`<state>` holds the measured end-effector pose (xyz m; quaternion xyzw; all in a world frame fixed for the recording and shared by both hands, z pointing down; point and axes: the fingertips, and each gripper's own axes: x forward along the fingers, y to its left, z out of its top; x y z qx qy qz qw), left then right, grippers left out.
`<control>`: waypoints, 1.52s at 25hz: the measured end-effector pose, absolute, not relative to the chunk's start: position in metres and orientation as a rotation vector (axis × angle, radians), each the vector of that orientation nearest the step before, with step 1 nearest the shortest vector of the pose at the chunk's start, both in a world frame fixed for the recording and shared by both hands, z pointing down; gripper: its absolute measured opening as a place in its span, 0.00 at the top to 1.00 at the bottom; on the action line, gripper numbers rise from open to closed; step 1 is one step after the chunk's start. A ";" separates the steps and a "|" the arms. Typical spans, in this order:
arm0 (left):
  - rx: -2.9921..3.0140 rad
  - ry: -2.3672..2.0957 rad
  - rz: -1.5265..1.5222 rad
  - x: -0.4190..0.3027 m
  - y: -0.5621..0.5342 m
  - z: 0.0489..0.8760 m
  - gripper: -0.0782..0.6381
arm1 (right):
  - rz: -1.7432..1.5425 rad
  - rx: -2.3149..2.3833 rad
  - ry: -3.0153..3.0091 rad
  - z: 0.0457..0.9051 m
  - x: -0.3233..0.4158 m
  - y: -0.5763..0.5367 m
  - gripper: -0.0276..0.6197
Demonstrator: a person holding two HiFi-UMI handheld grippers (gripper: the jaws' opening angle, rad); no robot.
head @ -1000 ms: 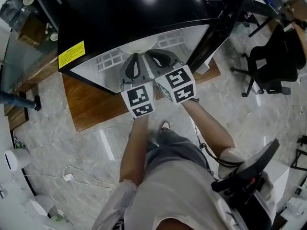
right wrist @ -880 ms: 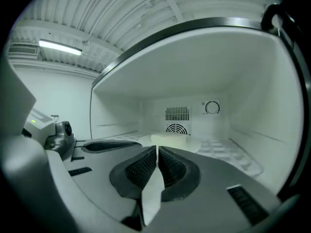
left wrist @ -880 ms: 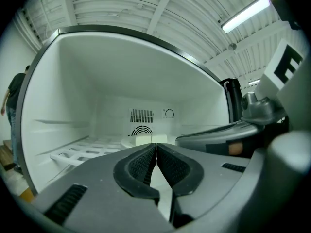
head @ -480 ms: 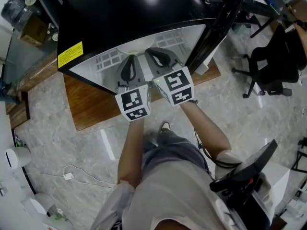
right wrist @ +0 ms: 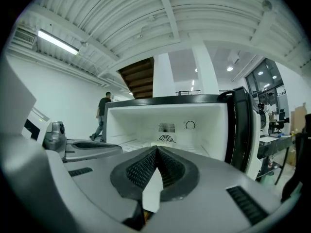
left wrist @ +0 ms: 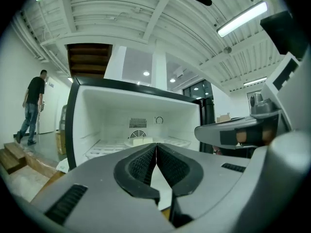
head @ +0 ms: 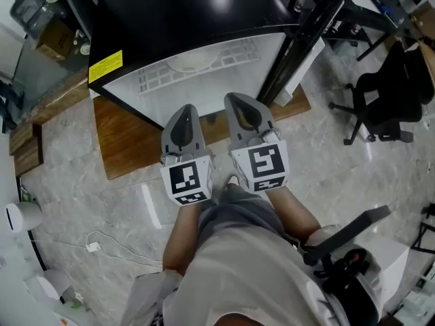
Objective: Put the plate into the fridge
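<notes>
The black fridge (head: 183,19) stands open, its door (head: 299,43) swung out to the right. A pale plate (head: 194,62) lies on the white wire shelf inside. In the left gripper view the plate (left wrist: 138,141) sits at the back, under the vent, with pale blocks on it. My left gripper (head: 185,111) and right gripper (head: 238,101) hover side by side outside the fridge, in front of the opening. Both are shut with nothing between the jaws. The left tips (left wrist: 156,147) and right tips (right wrist: 157,150) point at the compartment.
The fridge rests on a wooden platform (head: 129,141) over marble floor. An office chair (head: 387,87) stands to the right, and a cable with a plug (head: 94,248) lies at lower left. A person (left wrist: 33,106) walks far off to the left.
Both grippers have drawn back out of the fridge toward the person's body. The plate stays on the shelf, free of them.
</notes>
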<state>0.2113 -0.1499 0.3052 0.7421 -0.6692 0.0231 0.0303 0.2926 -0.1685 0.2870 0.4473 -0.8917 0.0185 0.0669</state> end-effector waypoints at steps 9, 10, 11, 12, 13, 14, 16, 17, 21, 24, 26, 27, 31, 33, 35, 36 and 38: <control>2.331 -2.037 0.013 0.204 -0.080 0.284 0.86 | -0.001 1.443 -2.692 0.266 0.285 -0.093 0.93; 2.339 -2.028 0.011 0.205 -0.066 0.285 0.86 | -0.004 1.459 -2.685 0.267 0.287 -0.079 0.93; 2.343 -2.016 0.011 0.208 -0.052 0.286 0.86 | 0.000 1.472 -2.678 0.268 0.289 -0.064 0.93; 2.345 -2.002 0.009 0.210 -0.038 0.287 0.86 | 0.008 1.481 -2.673 0.267 0.291 -0.050 0.93; 2.347 -1.988 0.005 0.211 -0.024 0.286 0.86 | 0.011 1.488 -2.669 0.266 0.293 -0.036 0.93; 2.351 -1.976 -0.001 0.213 -0.010 0.285 0.86 | 0.005 1.493 -2.662 0.264 0.295 -0.022 0.93; 2.360 -1.959 -0.017 0.220 0.014 0.282 0.86 | -0.022 1.499 -2.648 0.257 0.302 0.005 0.93; 2.362 -1.951 -0.026 0.225 0.025 0.279 0.86 | -0.034 1.497 -2.644 0.254 0.306 0.016 0.93; 2.383 -1.959 -0.042 0.248 0.054 0.265 0.86 | -0.044 1.483 -2.647 0.246 0.323 0.049 0.93; 2.373 -1.969 -0.039 0.256 0.063 0.261 0.86 | -0.044 1.481 -2.668 0.237 0.335 0.059 0.93; 2.367 -1.974 -0.042 0.262 0.065 0.257 0.86 | -0.053 1.486 -2.681 0.229 0.344 0.061 0.93; 2.369 -1.978 -0.042 0.266 0.064 0.255 0.86 | -0.058 1.485 -2.686 0.226 0.349 0.061 0.93; 2.374 -1.993 -0.036 0.280 0.063 0.250 0.86 | -0.064 1.472 -2.706 0.221 0.363 0.062 0.93; 2.375 -1.999 -0.041 0.283 0.063 0.249 0.86 | -0.064 1.470 -2.707 0.222 0.366 0.064 0.93; 2.376 -2.001 -0.054 0.286 0.064 0.247 0.86 | -0.064 1.466 -2.708 0.223 0.369 0.066 0.93; 2.376 -2.002 -0.060 0.287 0.064 0.246 0.86 | -0.064 1.464 -2.709 0.224 0.371 0.066 0.93; 2.379 -2.004 -0.064 0.289 0.063 0.244 0.86 | -0.064 1.461 -2.709 0.224 0.373 0.066 0.93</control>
